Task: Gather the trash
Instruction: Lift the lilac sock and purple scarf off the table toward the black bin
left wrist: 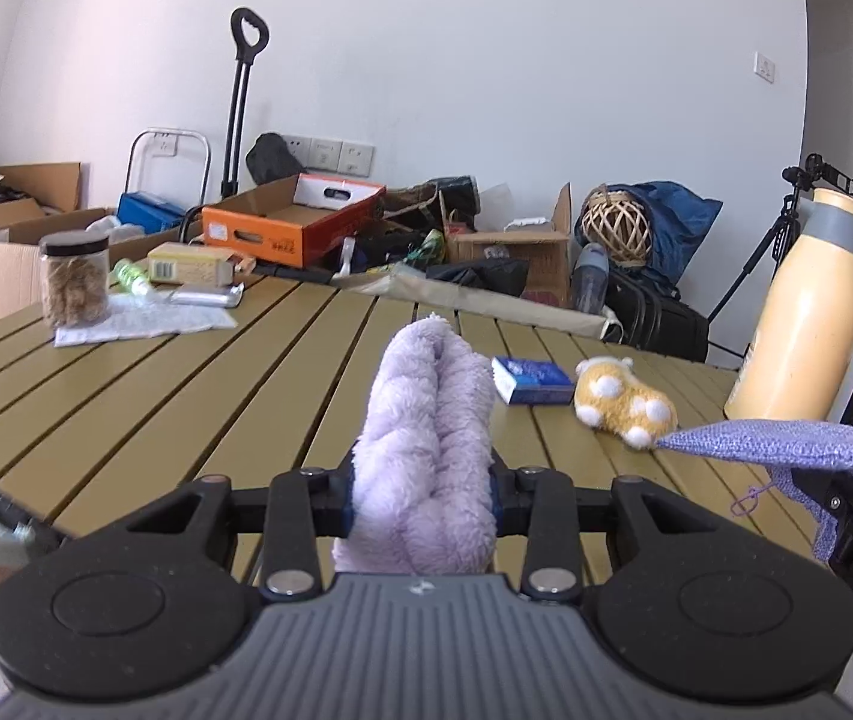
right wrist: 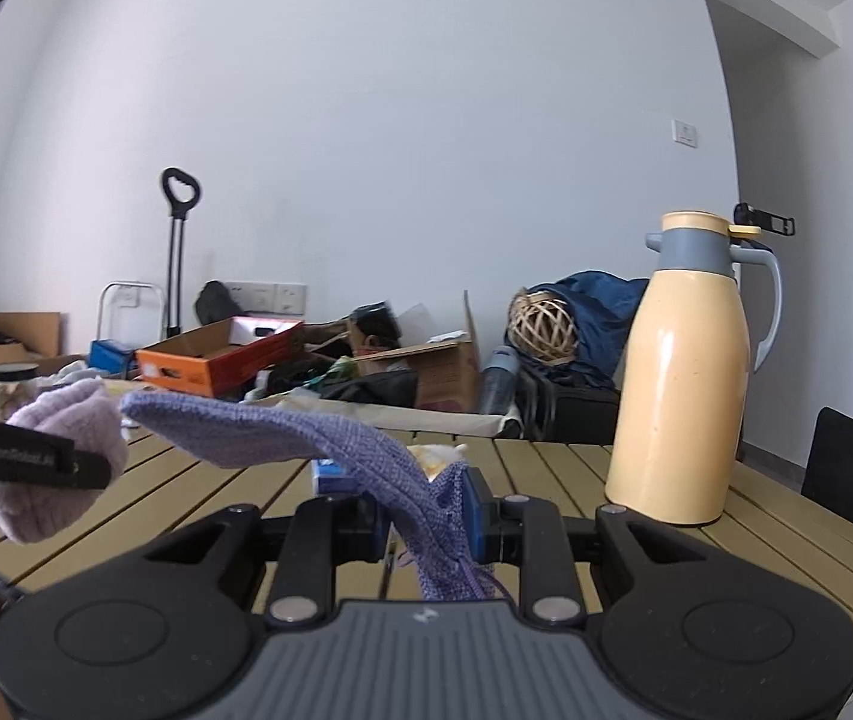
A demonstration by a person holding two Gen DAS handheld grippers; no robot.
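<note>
above the olive-green slatted tabletop (left wrist: 198, 360) the left gripper (left wrist: 423, 498) is clamped on a fluffy pale-lilac bundle of plush cloth (left wrist: 426, 432), which stands up between its fingers and hides their tips; the bundle's lower end drops behind the gripper body. at the right edge of the left wrist view the right gripper (right wrist: 426, 516) is mostly cut off, its jaws closed tight on a thin blue-violet knitted cloth (right wrist: 330, 438) that sticks out sideways to the left, lifted clear of the table. in the right wrist view that cloth covers much of what lies beyond it: a small blue packet (left wrist: 531, 381) and a yellow plush toy with white spots (left wrist: 624, 405) show only as slivers there, though the left view shows them lying just beside each other on the table. a tall cream vacuum jug with a grey collar (right wrist: 687, 384) stands upright at the right. far left on the table, a clear jar with a black lid (left wrist: 75, 282) sits on white crumpled paper (left wrist: 144, 318); its contents are hard to make out. cardboard boxes and bags on the floor beyond blur together.
</note>
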